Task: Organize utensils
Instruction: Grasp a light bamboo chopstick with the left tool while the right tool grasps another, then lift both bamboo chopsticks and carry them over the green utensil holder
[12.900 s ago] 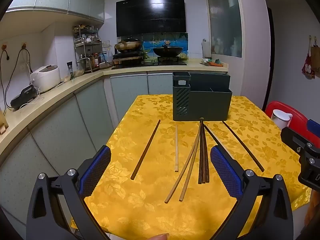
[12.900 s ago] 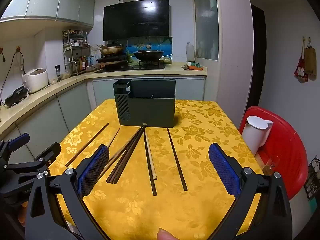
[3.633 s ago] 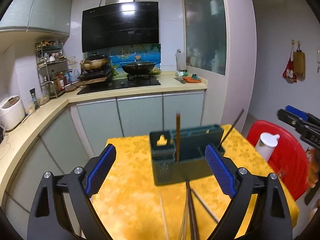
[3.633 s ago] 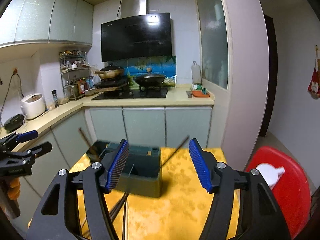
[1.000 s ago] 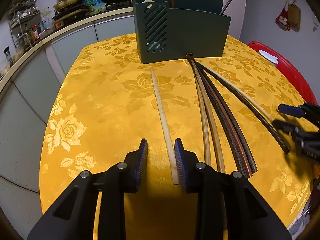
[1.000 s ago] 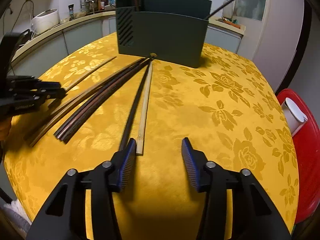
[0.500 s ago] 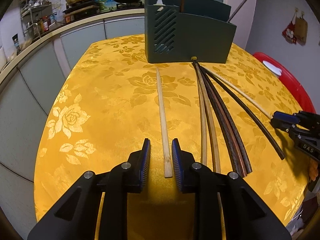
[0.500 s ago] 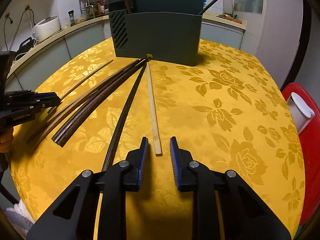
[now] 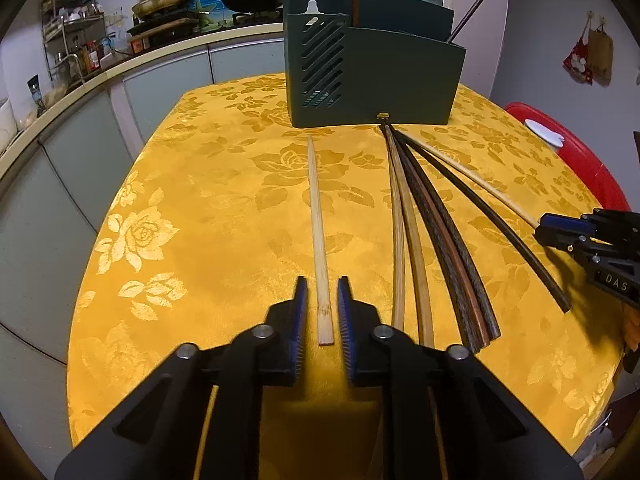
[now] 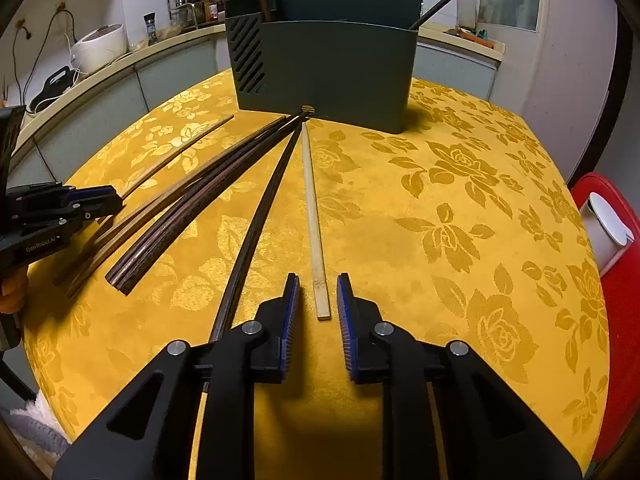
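A dark green utensil holder stands at the far side of the yellow tablecloth; it also shows in the right wrist view with two dark chopsticks standing in it. Several chopsticks lie fanned out on the cloth. My left gripper is narrowly open, its pads on either side of the near end of a pale bamboo chopstick. My right gripper is narrowly open around the near end of another pale chopstick. Neither pad visibly touches the wood.
A bundle of dark and brown chopsticks lies between the two grippers, with a black one just left of my right gripper. A red stool with a white jug stands at the right. Kitchen counters run along the left and back.
Both grippers have moved forward and low over the cloth. Their jaws have narrowed, and each now has a pale chopstick's near end between its pads.
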Available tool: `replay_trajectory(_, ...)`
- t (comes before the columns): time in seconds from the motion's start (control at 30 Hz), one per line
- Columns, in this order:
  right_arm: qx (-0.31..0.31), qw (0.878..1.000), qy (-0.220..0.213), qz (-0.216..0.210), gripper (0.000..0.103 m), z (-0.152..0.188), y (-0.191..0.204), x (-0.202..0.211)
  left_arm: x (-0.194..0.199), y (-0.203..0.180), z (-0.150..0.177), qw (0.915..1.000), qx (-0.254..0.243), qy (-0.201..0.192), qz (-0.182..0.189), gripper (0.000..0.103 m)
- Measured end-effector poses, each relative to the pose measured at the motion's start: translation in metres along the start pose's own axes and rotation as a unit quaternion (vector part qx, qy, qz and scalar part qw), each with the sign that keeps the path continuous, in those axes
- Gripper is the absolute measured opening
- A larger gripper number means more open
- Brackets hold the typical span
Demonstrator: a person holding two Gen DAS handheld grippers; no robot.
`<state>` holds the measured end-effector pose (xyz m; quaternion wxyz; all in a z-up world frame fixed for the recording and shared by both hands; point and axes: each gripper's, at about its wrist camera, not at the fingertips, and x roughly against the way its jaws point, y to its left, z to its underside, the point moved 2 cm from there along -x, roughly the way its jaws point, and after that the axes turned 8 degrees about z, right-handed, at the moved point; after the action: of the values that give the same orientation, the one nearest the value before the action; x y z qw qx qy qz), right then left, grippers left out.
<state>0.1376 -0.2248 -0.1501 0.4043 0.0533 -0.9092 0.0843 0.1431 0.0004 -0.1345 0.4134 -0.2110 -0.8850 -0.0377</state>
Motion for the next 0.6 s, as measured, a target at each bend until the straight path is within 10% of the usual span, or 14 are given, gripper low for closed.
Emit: replay_trajectory(0.6, -0.050, 0.998, -0.020, -0.013, 0.008, -0.015, -0.022, 0.027, 0.028, 0.004, -0.009, 0.9996, -0.005, 0.000, -0.026, 0.006)
